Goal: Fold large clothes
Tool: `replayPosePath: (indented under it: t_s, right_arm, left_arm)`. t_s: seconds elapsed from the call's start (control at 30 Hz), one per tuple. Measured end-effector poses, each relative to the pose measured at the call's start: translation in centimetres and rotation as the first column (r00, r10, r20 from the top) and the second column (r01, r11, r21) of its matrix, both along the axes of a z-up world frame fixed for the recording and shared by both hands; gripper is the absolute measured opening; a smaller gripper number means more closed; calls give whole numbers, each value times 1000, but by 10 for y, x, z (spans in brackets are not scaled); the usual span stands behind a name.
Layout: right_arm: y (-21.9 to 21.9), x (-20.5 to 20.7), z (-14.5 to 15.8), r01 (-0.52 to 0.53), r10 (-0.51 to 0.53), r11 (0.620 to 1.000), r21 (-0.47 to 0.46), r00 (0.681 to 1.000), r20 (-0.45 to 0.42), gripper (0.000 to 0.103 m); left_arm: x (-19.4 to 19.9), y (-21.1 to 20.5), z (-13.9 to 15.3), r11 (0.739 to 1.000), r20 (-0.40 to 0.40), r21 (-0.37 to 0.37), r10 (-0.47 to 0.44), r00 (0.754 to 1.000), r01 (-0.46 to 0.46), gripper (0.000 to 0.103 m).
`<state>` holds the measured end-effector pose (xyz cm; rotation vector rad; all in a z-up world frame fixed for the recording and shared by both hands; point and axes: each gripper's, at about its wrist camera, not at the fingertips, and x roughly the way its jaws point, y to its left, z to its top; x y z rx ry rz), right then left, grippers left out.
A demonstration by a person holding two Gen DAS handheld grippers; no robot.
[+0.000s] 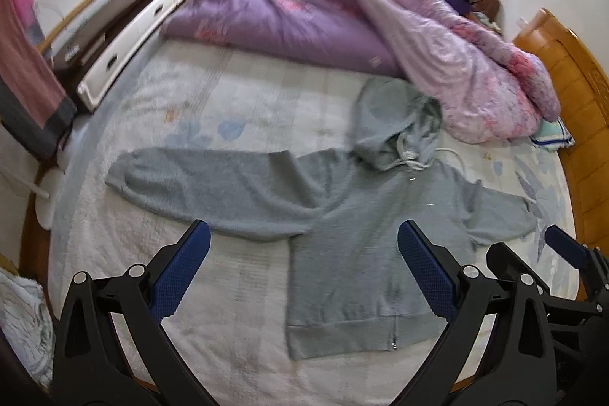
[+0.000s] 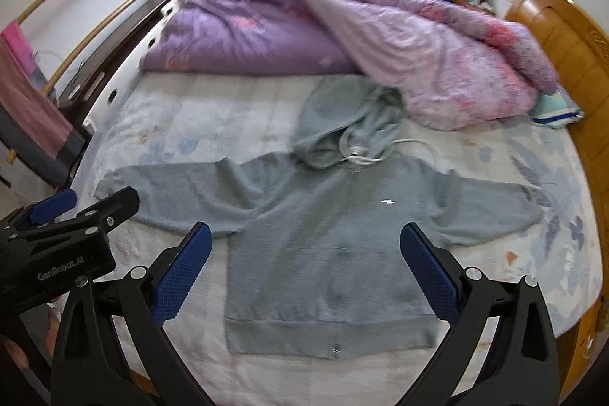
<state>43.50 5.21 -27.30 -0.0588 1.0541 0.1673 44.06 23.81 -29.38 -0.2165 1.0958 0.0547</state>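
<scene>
Left wrist view: grey zip hoodie [image 1: 354, 253] lies flat, front up, sleeves spread, on the bed [image 1: 236, 284]; left gripper [image 1: 304, 253] and right gripper [image 2: 304, 253] both wide open, empty; fabric looks soft, limp, fairly thick, so pinch cuff [image 1: 118, 174] or hem corners

A home bedroom: bed [image 2: 236, 109] with purple quilt [image 2: 266, 37] at twelve o'clock, wooden headboard [image 2: 563, 63] at three.
</scene>
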Motion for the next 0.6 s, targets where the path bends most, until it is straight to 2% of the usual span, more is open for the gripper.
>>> replayPosePath:
  t_s: [0.13,0.17,0.2,0.27,0.3,0.33,0.37,0.4,0.43,0.6]
  right_arm:
    - [47,31,-42,-54,52,998,-19,997,-62,95]
    - [60,39,-56,-70,69,997,-19,995,-73,92]
    - [68,45,-67,-80,78,997,-19,993,-85,88]
    - [84,60,-97,-95,94,995,-2,985,-145,67]
    - [90,67,-108,-99,99,995,7,982,-159,62]
    - [96,74,-122,-109,110,994,13,978,-177,53]
    - [101,80,-136,-122,121,993,7,973,-196,40]
    - [106,85,-149,-134,132,991,8,968,-213,34]
    - [110,89,-160,-141,139,990,10,964,-229,27]
    - [115,108,-206,-144,147,989,29,950,-277,23]
  left_arm:
    - [21,56,-50,996,-68,-39,79,995,-81,98]
    - [25,68,-60,994,-80,-50,98,992,-102,98]
    - [30,85,-75,989,-96,-56,133,986,-139,98]
    - [34,118,-101,975,-118,-64,204,972,-213,98]
    - [36,137,-115,965,-130,-52,248,960,-256,98]
    - [36,158,-130,952,-143,-28,297,944,-304,98]
    - [36,172,-141,940,-149,-17,336,930,-342,98]
    - [35,189,-152,926,-152,-8,371,916,-376,98]
    - [34,213,-168,903,-160,12,426,891,-429,98]
    - [34,287,-221,819,-185,94,573,798,-566,98]
